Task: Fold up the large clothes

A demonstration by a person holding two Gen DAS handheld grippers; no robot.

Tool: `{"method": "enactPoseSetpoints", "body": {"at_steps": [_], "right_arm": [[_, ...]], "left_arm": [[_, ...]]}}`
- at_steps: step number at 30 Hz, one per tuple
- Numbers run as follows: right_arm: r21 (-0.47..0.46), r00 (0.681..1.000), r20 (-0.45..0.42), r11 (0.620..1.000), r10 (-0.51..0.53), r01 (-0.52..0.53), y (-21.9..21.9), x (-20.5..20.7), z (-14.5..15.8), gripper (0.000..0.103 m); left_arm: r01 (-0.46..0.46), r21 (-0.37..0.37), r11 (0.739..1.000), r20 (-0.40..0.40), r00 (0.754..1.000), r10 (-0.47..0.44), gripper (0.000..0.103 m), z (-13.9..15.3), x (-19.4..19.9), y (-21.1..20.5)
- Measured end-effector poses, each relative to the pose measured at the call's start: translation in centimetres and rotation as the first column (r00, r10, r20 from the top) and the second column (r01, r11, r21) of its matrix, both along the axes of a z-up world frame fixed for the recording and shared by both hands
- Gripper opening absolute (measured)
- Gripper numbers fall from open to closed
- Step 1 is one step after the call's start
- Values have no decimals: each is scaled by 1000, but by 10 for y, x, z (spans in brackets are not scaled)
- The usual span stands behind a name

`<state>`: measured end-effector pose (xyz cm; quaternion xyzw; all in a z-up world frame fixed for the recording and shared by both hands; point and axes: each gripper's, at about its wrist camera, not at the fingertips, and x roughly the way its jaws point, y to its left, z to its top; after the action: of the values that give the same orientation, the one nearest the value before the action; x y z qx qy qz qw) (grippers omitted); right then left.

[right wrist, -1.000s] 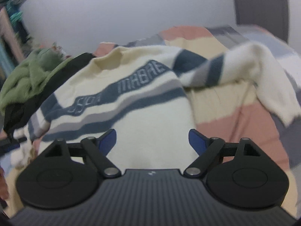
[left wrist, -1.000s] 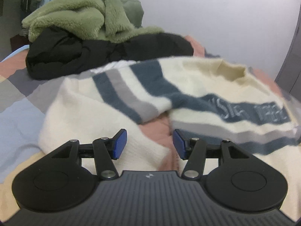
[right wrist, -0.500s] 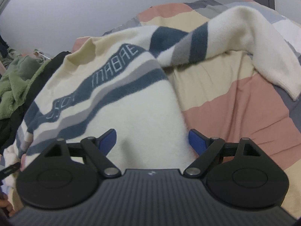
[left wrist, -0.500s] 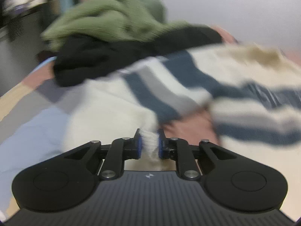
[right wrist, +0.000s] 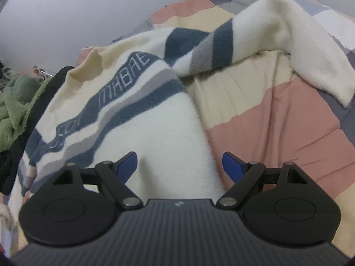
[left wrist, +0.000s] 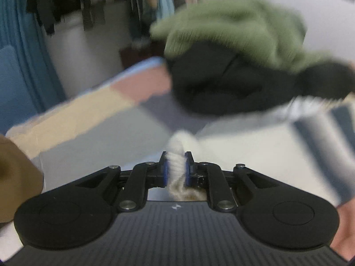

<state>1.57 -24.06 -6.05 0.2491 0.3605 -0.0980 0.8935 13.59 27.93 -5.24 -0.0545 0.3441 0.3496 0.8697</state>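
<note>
The left gripper (left wrist: 176,170) pinches a cream sleeve (left wrist: 177,166) of the striped sweater (right wrist: 142,110), which lies on the patchwork bed (right wrist: 277,122). The right gripper (right wrist: 180,166) hovers with jaws spread above the sweater's hem at 6 o'clock.

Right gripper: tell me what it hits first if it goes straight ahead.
The open right gripper would likely meet the cream body of the striped sweater lying on the bedspread; depth is uncertain.

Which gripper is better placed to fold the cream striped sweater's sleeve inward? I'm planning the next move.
Left, probably. The left gripper is shut on the sweater, cream knit bunched between its jaws. The right gripper is open over the sweater's body, gripping nothing.
</note>
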Motion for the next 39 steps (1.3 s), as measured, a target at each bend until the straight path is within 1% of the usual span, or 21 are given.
{"method": "enactPoseSetpoints", "body": {"at_steps": [2,3,5,7,8,9,10,12,13,14,17,20,22,23,26,27,30,32,34,37,39], "right_arm": [[5,1000,-2,1000,8,-8,1,1,-1,85],[5,1000,0,1000,13,-13,1,0,0,85],[-1,1000,0,1000,23,-23,4,-1,0,85],[-5,999,-3,999,35,-35,8,-2,0,85],[-13,999,-4,999,43,-43,10,-2,1,85],[-22,999,-3,999,48,-48,12,-3,1,85],[-28,999,0,998,52,-52,14,-4,2,85],[-25,998,9,998,56,-56,15,-6,5,85],[-22,998,14,998,60,-60,15,-7,7,85],[-24,998,19,998,62,-62,16,-8,9,85],[-13,997,42,998,62,-62,15,-15,17,85],[-5,993,71,996,94,-94,18,-24,25,85],[-18,989,80,993,122,-120,22,-27,28,85],[-21,987,83,990,139,-138,25,-28,29,85],[-46,984,84,987,155,-152,28,-28,29,85],[-45,986,79,988,149,-146,27,-28,27,85],[-16,992,65,994,111,-111,18,-27,23,85],[-14,996,55,997,71,-70,10,-29,21,85],[-14,998,46,999,34,-33,4,-30,19,85],[-6,999,32,1000,8,-7,-3,-32,16,85],[-4,1000,18,1000,1,-1,-4,-32,13,85]], "left_arm": [[-54,-71,996,-8,999,54,17,-11,-7,18],[-68,-85,994,-24,997,67,17,-15,-8,22],[-52,-88,995,-29,998,50,17,-16,-11,25],[-37,-69,997,-31,999,35,19,-11,-14,21],[-44,-77,996,-29,999,42,25,-7,-17,19],[-53,-95,994,-18,998,52,27,-3,-22,17],[-60,-116,991,5,998,61,33,2,-29,14],[-47,-143,989,63,996,57,49,13,-40,6],[-41,-150,988,87,995,55,62,18,-43,-1],[-36,-158,987,111,992,54,68,24,-48,-9],[45,-187,981,169,986,-13,68,38,-58,-34],[163,-227,960,211,971,-114,68,44,-69,-66],[244,-254,936,238,954,-184,69,43,-79,-90],[291,-271,918,244,943,-227,69,42,-84,-103],[407,-334,850,246,908,-338,69,35,-96,-140],[439,-366,820,248,896,-369,69,33,-100,-152],[486,-442,754,244,874,-420,69,22,-109,-178],[484,-493,723,220,873,-434,69,13,-110,-190],[461,-548,698,195,882,-429,69,5,-111,-197],[419,-631,652,162,894,-418,69,-11,-109,-196],[389,-688,612,153,903,-402,69,-19,-108,-192]]}}
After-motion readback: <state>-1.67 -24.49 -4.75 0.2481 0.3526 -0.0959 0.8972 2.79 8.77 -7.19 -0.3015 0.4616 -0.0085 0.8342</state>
